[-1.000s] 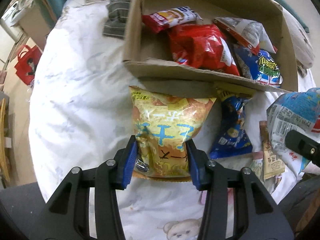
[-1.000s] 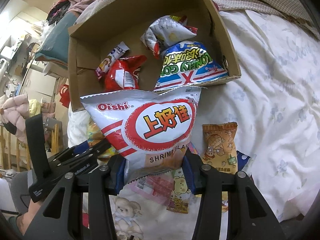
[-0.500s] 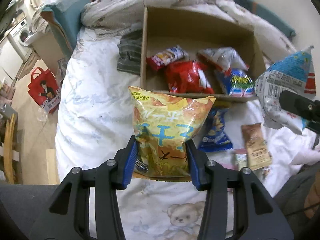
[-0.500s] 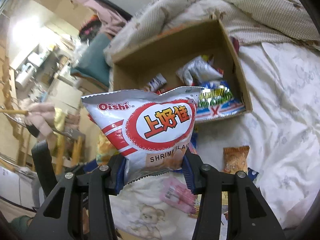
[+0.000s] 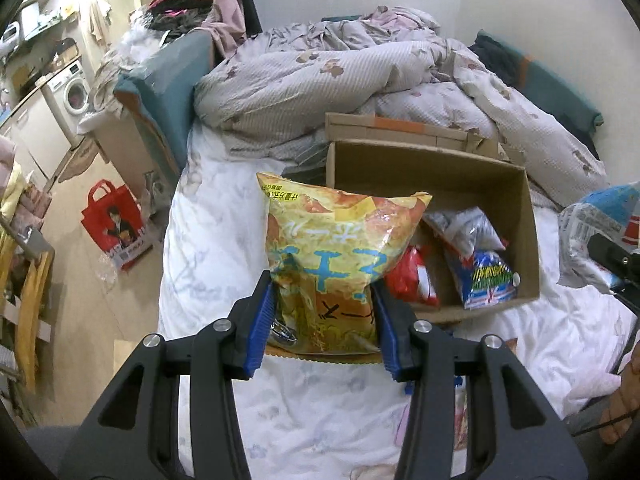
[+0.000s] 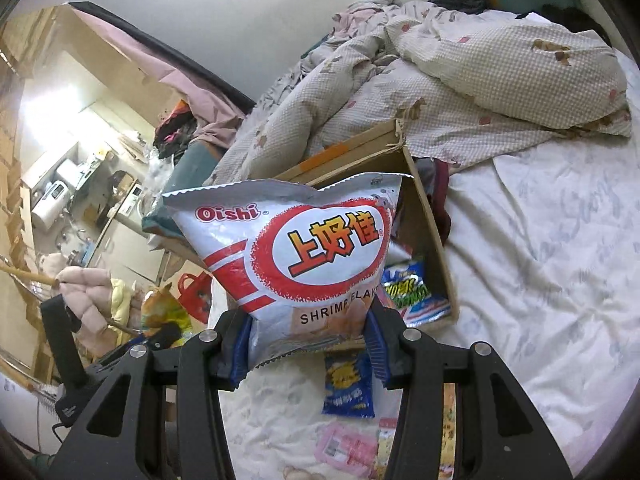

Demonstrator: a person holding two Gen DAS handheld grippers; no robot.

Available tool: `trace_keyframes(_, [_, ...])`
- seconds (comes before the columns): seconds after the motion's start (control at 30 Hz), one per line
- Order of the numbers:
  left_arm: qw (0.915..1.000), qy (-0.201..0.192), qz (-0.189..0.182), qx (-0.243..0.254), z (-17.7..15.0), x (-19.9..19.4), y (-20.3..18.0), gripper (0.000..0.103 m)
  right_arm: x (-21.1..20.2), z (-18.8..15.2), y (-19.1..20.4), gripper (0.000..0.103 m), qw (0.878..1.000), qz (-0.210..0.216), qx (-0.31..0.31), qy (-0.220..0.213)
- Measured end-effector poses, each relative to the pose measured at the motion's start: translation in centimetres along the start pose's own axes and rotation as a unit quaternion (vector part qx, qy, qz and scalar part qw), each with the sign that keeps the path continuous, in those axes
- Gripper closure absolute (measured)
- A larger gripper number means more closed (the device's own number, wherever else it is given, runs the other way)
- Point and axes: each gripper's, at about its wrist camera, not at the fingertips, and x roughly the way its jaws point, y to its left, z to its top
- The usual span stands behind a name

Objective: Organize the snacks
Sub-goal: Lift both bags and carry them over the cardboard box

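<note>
Your left tool [image 5: 322, 322] clamps the yellow chip bag [image 5: 340, 256]; your right tool [image 6: 306, 344] clamps the Oishi bag [image 6: 304, 252] above the bed [image 6: 540, 260].

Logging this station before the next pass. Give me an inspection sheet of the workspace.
Surface: bed sheet, white, wrinkled.
Job's things: cardboard box open, holding several snack packs; yellow chip bag and Oishi shrimp flakes bag both held in the air.
Clutter: blue snack pack and pink packet loose on the sheet; crumpled duvet behind the box.
Grippers: left gripper shut on the yellow chip bag; right gripper shut on the Oishi bag.
Cables: nothing seen.
Surroundings: washing machine, red tote bag on the floor.
</note>
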Motion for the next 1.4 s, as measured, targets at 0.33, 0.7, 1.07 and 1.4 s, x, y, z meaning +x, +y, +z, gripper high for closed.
trace_keyframes(0.33, [0.999,0.015,-0.008,0.041,2.5,4.0,-4.0,0.061,6.3,2.7,0.1,0.054,0.998,-0.018,-0.022,0.048])
trace_keyframes(0.7, [0.9965,0.007,-0.024,0.079,3.2,8.0,-5.9,0.061,11.3,4.7,-0.1,0.053,0.996,-0.023,-0.026,0.077])
trace_keyframes(1.07, [0.9958,0.027,-0.045,0.075,3.0,9.4,-5.8,0.061,12.9,3.8,-0.8,0.053,0.995,-0.023,-0.022,0.093])
trace_keyframes(1.4, [0.9954,0.044,-0.048,0.071,2.3,9.7,-5.5,0.06,13.0,3.9,-0.5,0.051,0.996,0.027,-0.003,0.087])
